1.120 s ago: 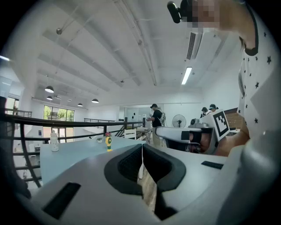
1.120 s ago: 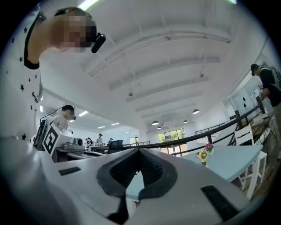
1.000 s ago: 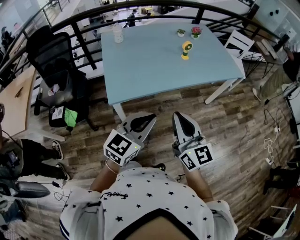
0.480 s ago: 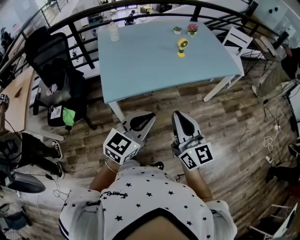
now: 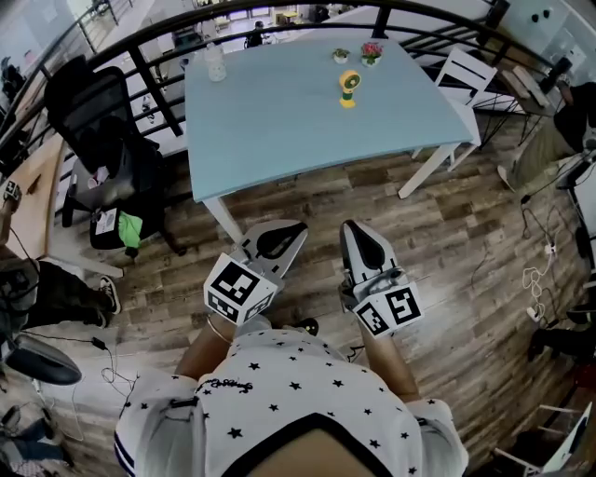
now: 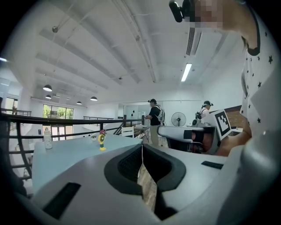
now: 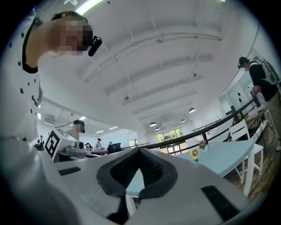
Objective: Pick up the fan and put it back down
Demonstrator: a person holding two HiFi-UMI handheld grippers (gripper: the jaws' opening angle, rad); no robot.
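- The fan is standing upright toward the far edge of the surface.
- The left tongs and right tongs are hanging clenched on nothing, short of the surface's near edge.
- Releasing one pair before arriving is looking wise; the stem, tiny from here, probably suits gripping.

Wears a white short-sleeved shirt scattered with small black stars, trimmed dark at the neckline and striped dark at the sleeve hem. Thin bracelet on the left wrist. Small black camera mounted at the head. Same build for the left gripper and right gripper: smooth pale-grey shells, black ribbed pads in a rounded hollow, dark rectangular slots on the flanks. White marker cube with black square codes at each rear.
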